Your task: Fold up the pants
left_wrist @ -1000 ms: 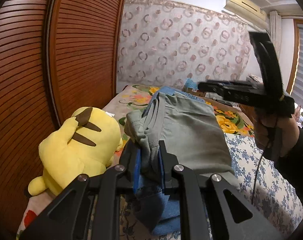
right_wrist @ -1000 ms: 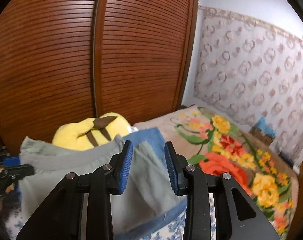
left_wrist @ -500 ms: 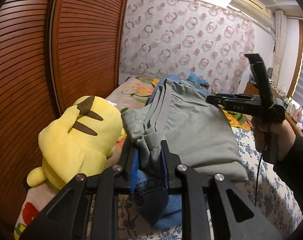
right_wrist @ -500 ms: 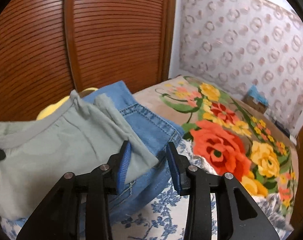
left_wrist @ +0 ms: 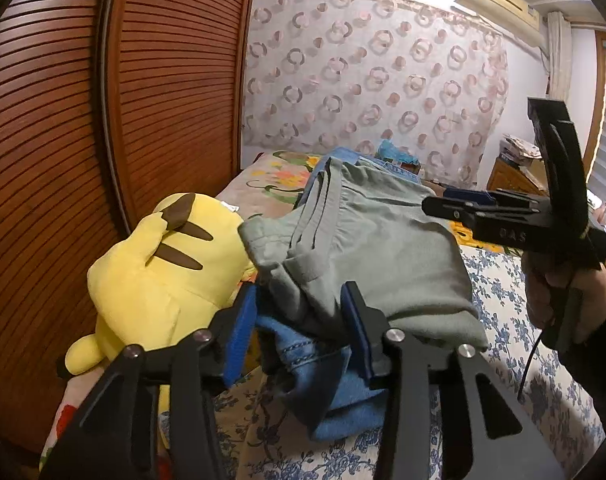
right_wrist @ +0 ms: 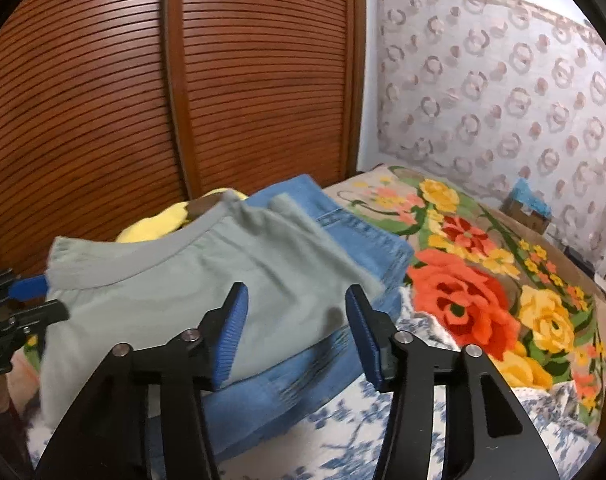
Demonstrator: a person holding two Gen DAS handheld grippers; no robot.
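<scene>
Lying folded on top of the blue jeans [left_wrist: 335, 380], the grey-green pants [left_wrist: 379, 256] sit on the bed [left_wrist: 503, 296], just beside the yellow plush toy [left_wrist: 159, 276] that rests against the slatted wooden wardrobe doors [left_wrist: 63, 140]. Taking the pants as the landmark: the left gripper [left_wrist: 299, 328] is at their near waistband corner, its 2 blue-padded jaws opening, with the bunched grey-green cloth and a bit of denim between them; the cloth seems to rest against the right-hand pad, while the left-hand pad stands clear of it, so it looks released rather than clenched. The right gripper [right_wrist: 295, 332] hovers over the pants' opposite edge, its jaws opening too, with the cloth showing between them but below, neither pad touching it. A person's hand [left_wrist: 559, 300] grips its handle to the right of the pants. Beyond the pants spreads a floral blanket [right_wrist: 483, 280], and a ring-patterned curtain [left_wrist: 375, 88] hangs behind.
</scene>
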